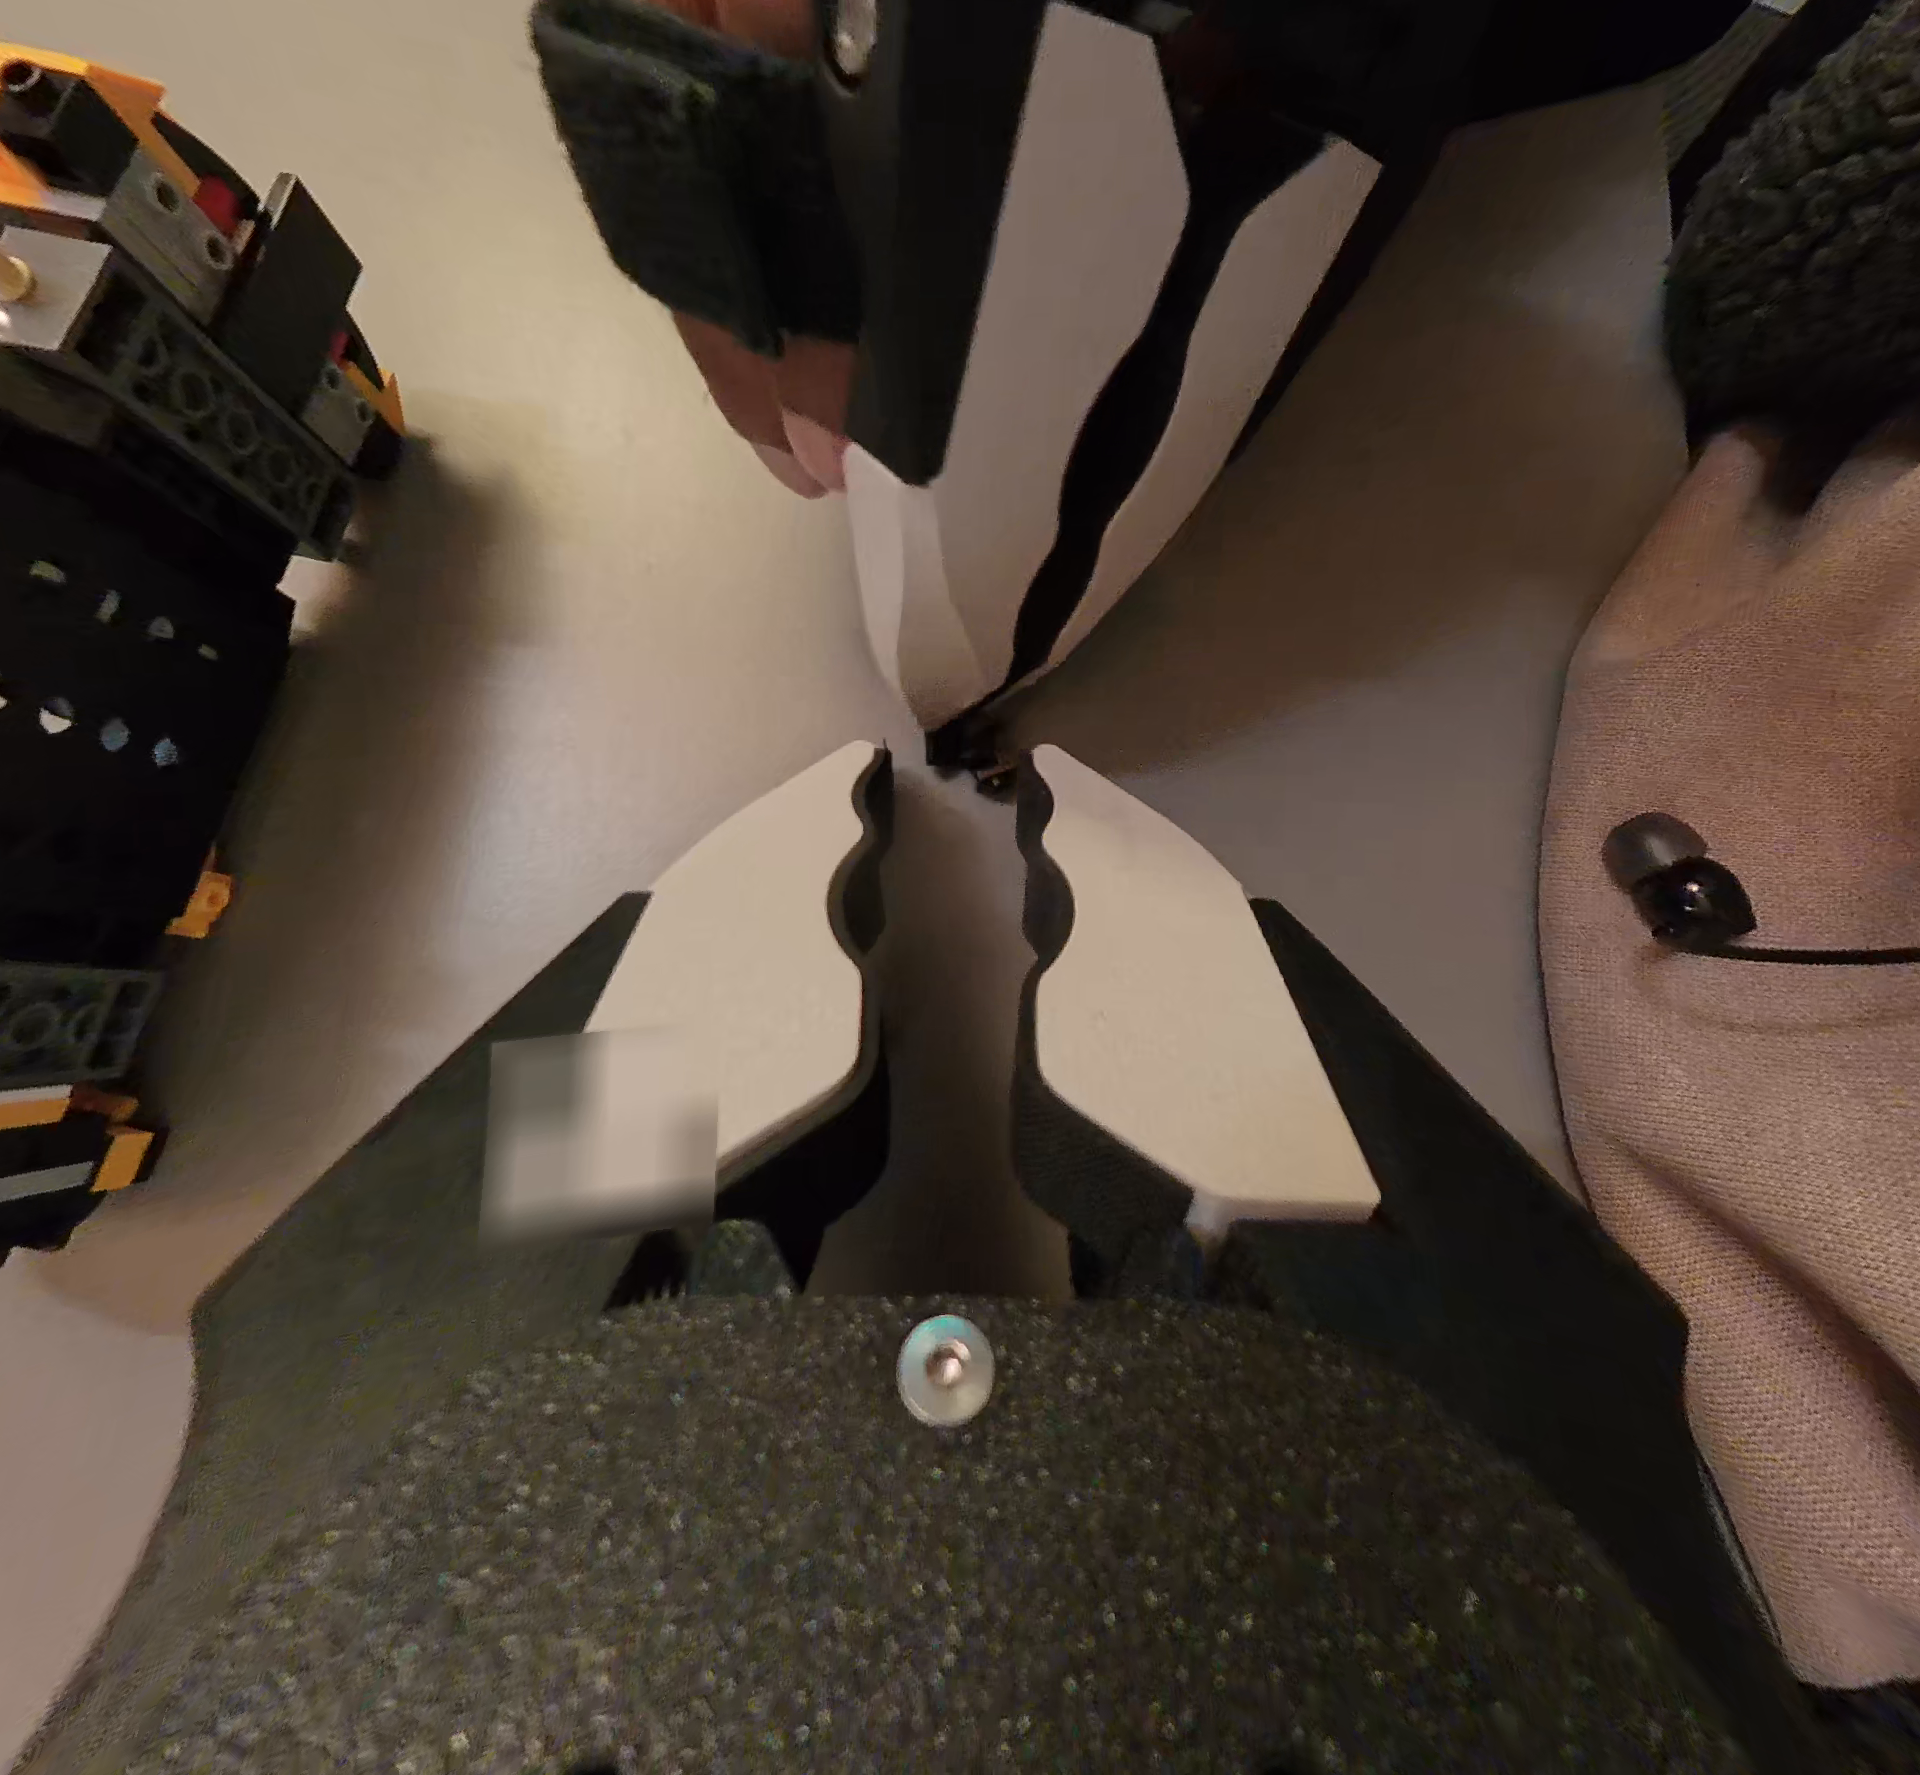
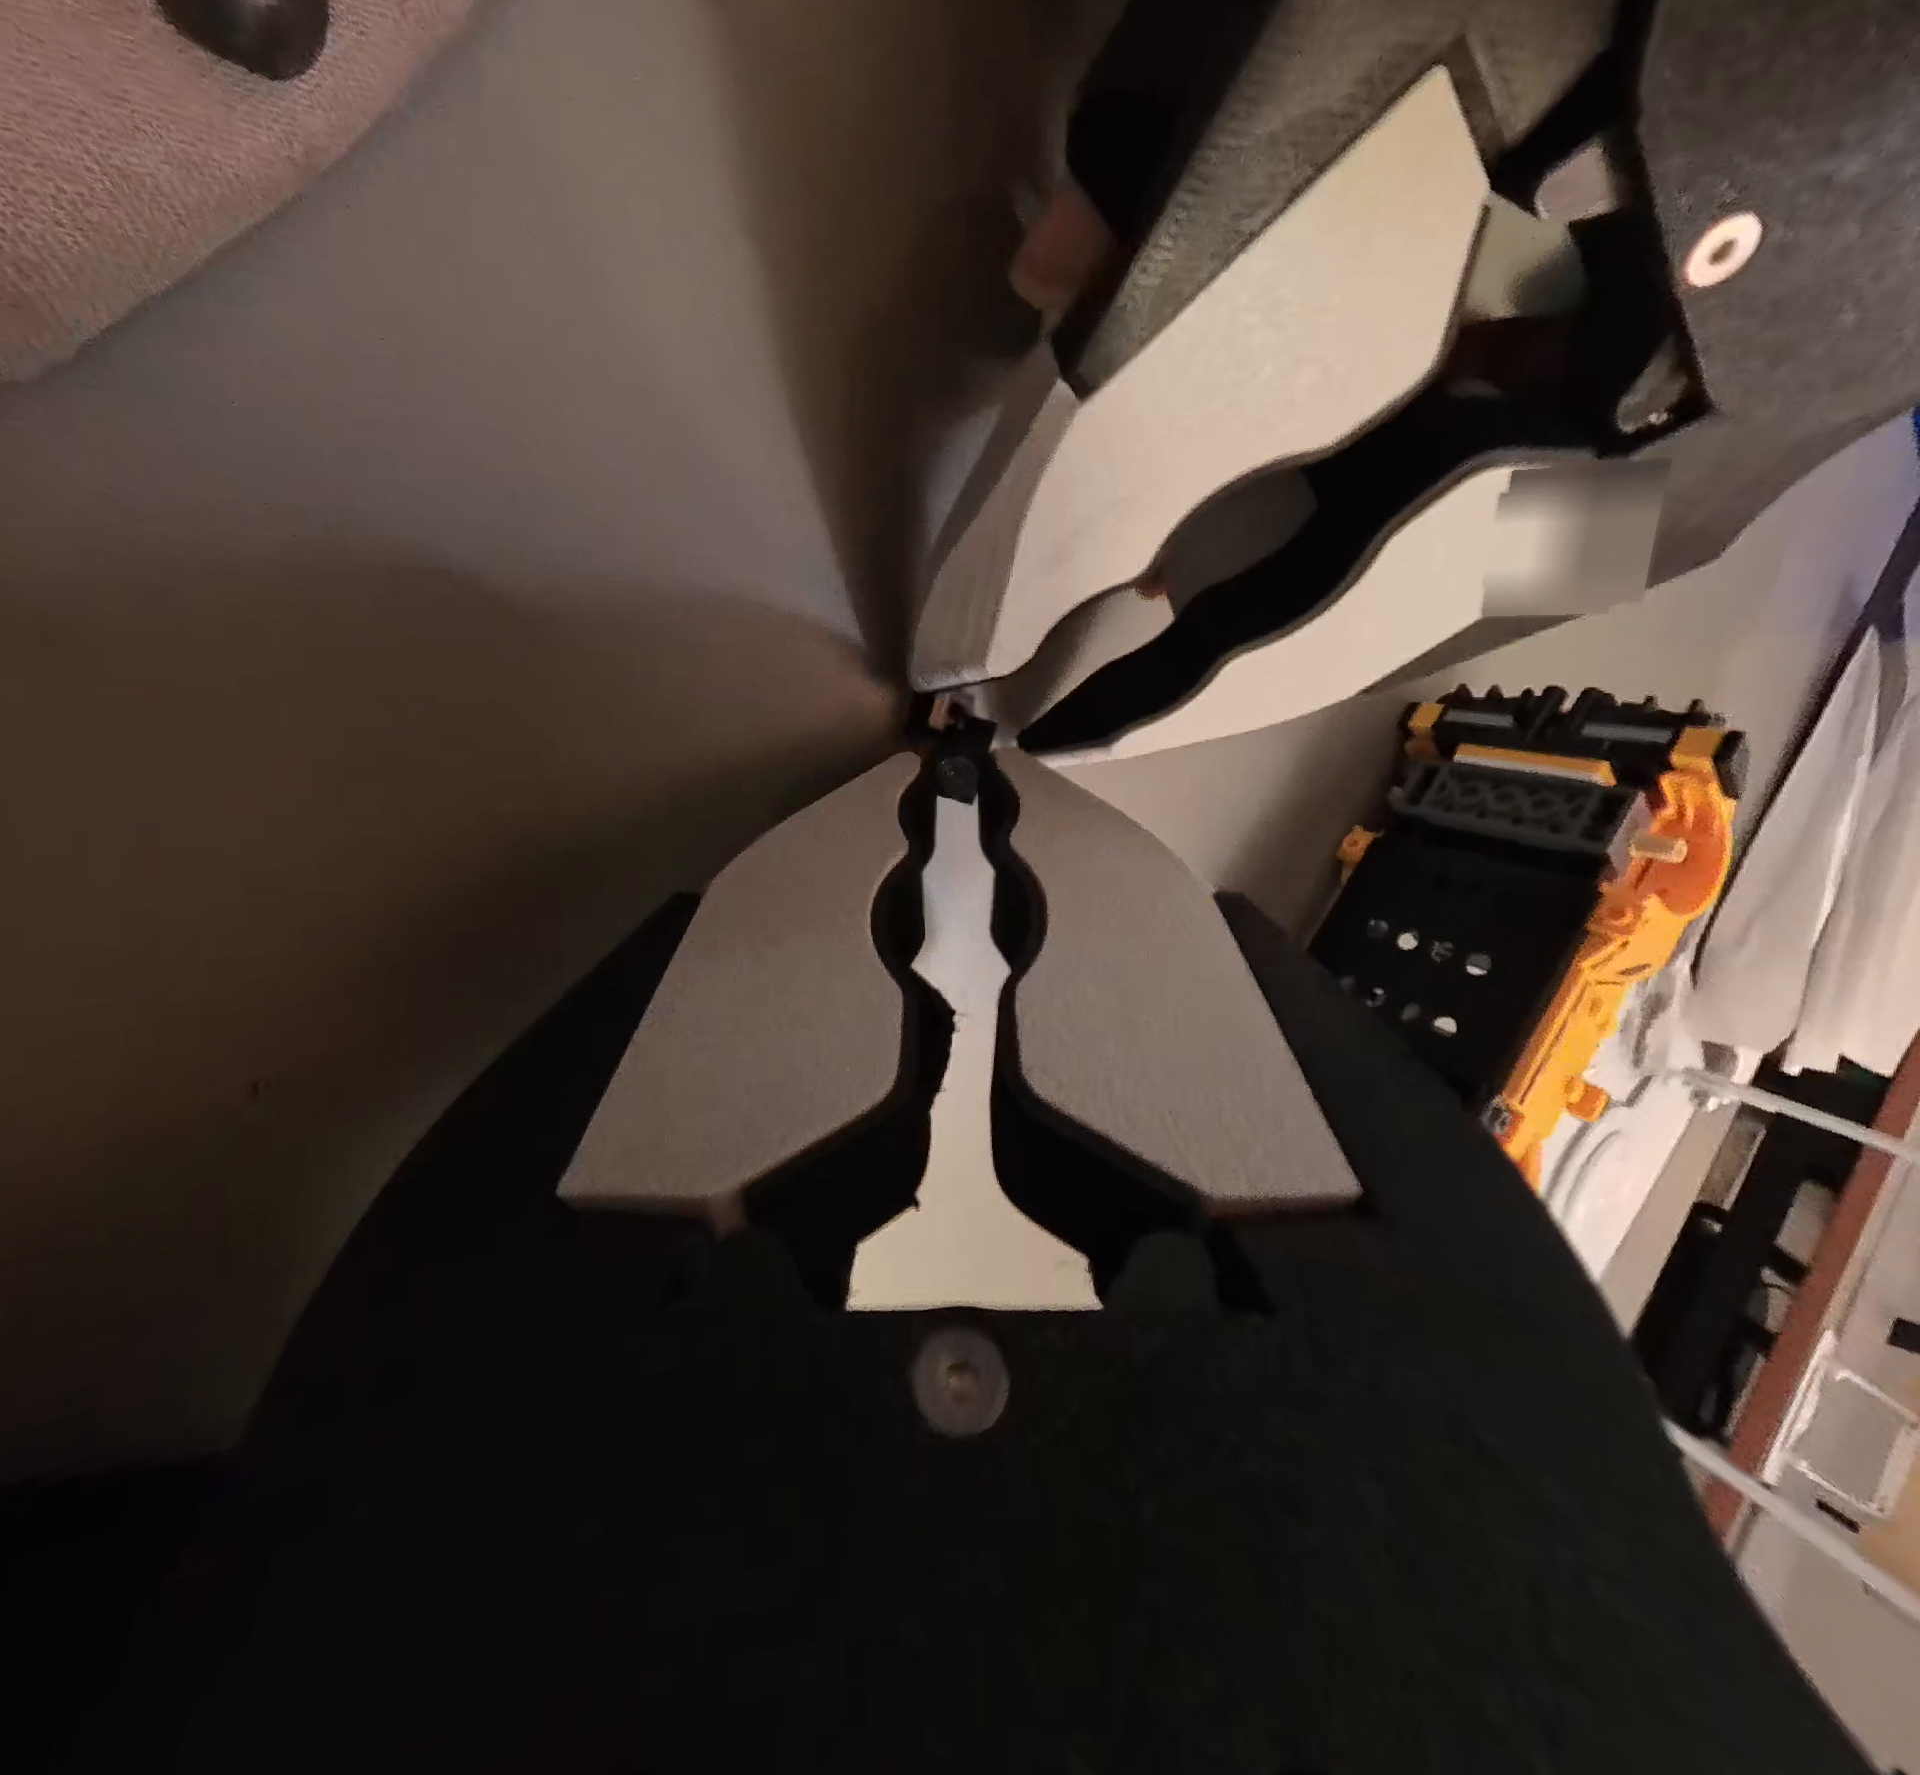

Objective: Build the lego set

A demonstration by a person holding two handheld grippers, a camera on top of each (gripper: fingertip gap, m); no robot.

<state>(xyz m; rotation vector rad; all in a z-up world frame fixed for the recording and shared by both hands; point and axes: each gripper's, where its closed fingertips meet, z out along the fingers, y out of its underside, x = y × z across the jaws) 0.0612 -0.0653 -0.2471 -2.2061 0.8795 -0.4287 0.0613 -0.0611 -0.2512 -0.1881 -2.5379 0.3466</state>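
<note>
Above the pale bench top, the two grippers meet tip to tip around a tiny black lego piece. The left gripper, with white fingers edged in black wavy pads, has its jaws slightly parted, its tips just beside the piece (whether they touch it I cannot tell). The right gripper, built the same, pinches the small black piece between its tips. A half-built black and orange lego model stands on the bench well apart from both grippers, toward the bench edge. A pinkish-beige cloth garment with a black toggle lies close by.
</note>
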